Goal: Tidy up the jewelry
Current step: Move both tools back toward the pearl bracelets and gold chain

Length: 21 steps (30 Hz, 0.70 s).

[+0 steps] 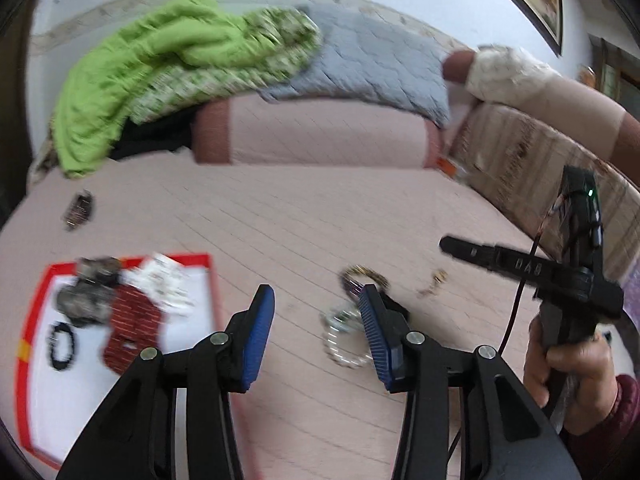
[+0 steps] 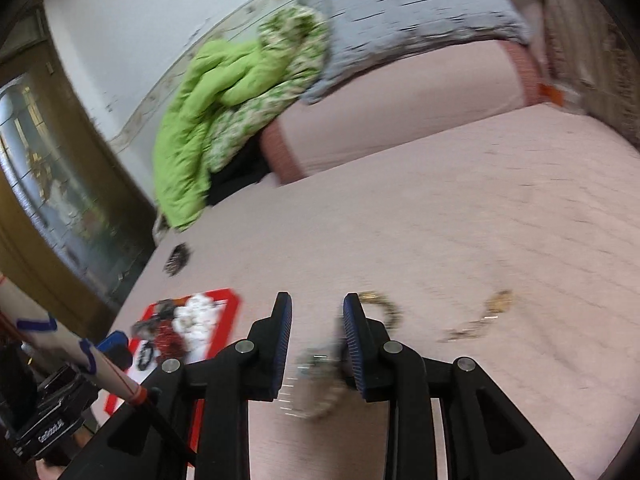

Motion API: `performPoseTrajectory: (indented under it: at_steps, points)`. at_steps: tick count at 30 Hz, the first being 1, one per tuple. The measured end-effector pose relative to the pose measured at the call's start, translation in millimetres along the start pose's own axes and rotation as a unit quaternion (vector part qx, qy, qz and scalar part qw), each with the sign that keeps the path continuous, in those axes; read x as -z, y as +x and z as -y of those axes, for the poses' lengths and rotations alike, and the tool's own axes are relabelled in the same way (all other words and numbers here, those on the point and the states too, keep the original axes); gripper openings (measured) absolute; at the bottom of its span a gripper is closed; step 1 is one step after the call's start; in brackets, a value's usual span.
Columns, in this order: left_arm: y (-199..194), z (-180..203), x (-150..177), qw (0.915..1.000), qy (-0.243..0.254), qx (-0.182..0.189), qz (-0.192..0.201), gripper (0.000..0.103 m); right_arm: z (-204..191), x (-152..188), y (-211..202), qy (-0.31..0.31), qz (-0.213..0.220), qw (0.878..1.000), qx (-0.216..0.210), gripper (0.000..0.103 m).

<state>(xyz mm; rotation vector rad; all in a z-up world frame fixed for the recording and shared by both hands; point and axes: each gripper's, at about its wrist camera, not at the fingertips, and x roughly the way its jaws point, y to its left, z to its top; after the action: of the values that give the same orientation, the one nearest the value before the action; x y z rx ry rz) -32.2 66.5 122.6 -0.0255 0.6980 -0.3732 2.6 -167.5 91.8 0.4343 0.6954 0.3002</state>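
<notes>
Two fisheye views look along black grippers with blue finger pads over a bed (image 1: pixel 304 216) covered in a pale pink quilted spread; both views are smeared with blur. In the left wrist view, the left gripper (image 1: pixel 318 328) has its fingers spread apart with nothing between them, above the bedspread. A red-rimmed tray (image 1: pixel 28 320) with a white floor lies on the bed at lower left, and it holds a black beaded bracelet (image 1: pixel 62 346), a dark red patterned pouch (image 1: pixel 130 330), grey crumpled bundles and a white packet. Just beside the left gripper's right finger lie a pale beaded bracelet (image 1: pixel 340 338) and a dark ring of bangles (image 1: pixel 362 278), with a small gold chain (image 1: pixel 434 284) a little further right. A dark hair clip (image 1: pixel 78 210) sits alone, well apart, near the bed's left edge. Only this view shows the right gripper (image 1: pixel 520 268) from the side, held in a bare right hand (image 1: pixel 568 368), with embossed letters that seem to read "DAS" and a small green light; its fingers cannot be judged from here. The right wrist view shows the right gripper's own fingers (image 2: pixel 282 344) apart and empty, over the pale bracelet and bangles. Only this view shows a wooden door (image 2: pixel 48 184) with a glass panel at left and a small printed label, too blurred to read, at the bottom left corner. A green blanket (image 1: pixel 132 80) and grey quilt (image 1: pixel 372 64) are heaped at the head of the bed.
</notes>
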Motion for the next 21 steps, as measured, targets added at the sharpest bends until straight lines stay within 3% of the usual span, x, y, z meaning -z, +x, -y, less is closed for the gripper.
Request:
performPoseTrajectory:
  at_steps: [5, 11, 14, 21]
  points:
    - [52, 10, 19, 0.9953, -0.027, 0.037, -0.085, 0.043, 47, -3, -21, 0.036, 0.007, 0.999, 0.022, 0.031]
    - [101, 10, 36, 0.9890, -0.040, 0.026, -0.140, 0.043, 68, -6, -28, 0.063, 0.011, 0.998, 0.016, 0.034]
    - [120, 13, 41, 0.9882, -0.024, 0.011, -0.151, 0.037, 71, -6, -29, 0.062, 0.007, 0.998, 0.014, 0.035]
    - [135, 14, 40, 0.9906, 0.017, -0.024, -0.134, 0.024, 84, -5, -31, 0.072, 0.007, 0.997, 0.028, 0.039]
